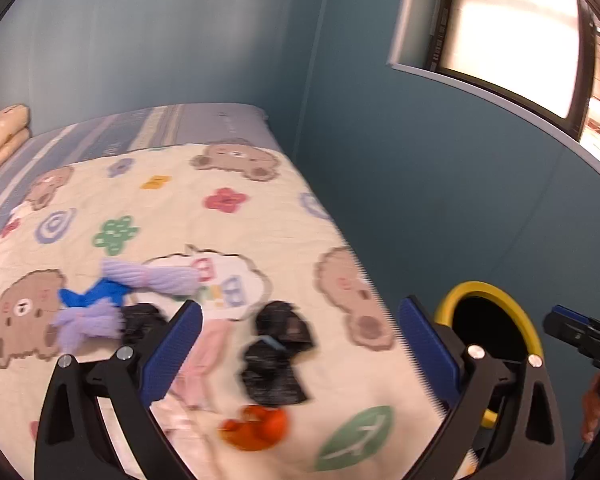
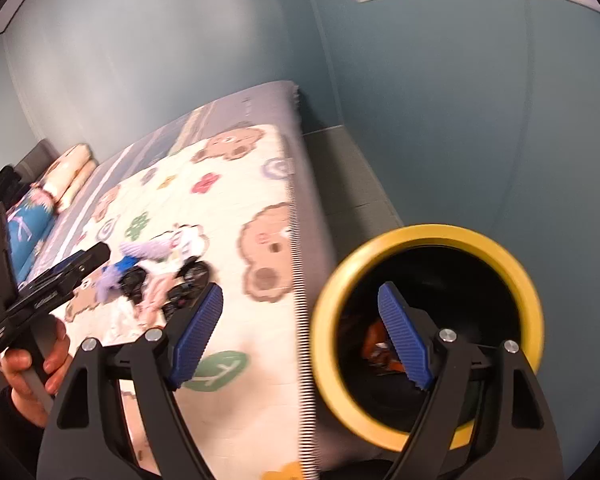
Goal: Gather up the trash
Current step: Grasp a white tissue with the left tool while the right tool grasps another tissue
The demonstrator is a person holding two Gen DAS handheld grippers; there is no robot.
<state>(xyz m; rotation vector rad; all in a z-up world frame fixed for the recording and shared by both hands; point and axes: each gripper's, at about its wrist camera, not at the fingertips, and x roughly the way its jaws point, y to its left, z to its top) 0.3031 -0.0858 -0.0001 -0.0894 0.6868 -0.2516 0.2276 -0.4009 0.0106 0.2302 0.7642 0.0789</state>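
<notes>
My left gripper (image 1: 304, 348) hangs open and empty over a cream bear-print blanket (image 1: 228, 168) on a bed. Below it lie a crumpled black piece (image 1: 276, 356), an orange piece (image 1: 256, 428), a pink strip (image 1: 204, 360), a second black piece (image 1: 140, 320), lilac knit items (image 1: 156, 276) and a blue scrap (image 1: 92, 294). A black bin with a yellow rim (image 1: 488, 292) stands beside the bed. In the right wrist view my right gripper (image 2: 300, 336) is open and empty, its right finger over the bin (image 2: 428, 236). Something orange (image 2: 380, 344) lies inside the bin.
Teal walls close the bed's far side and right side, with a window (image 1: 512, 36) high on the right. Pillows (image 1: 4, 136) sit at the bed's head. A narrow grey floor strip (image 2: 340, 168) runs between bed and wall. A hand (image 2: 32, 364) holds the left gripper.
</notes>
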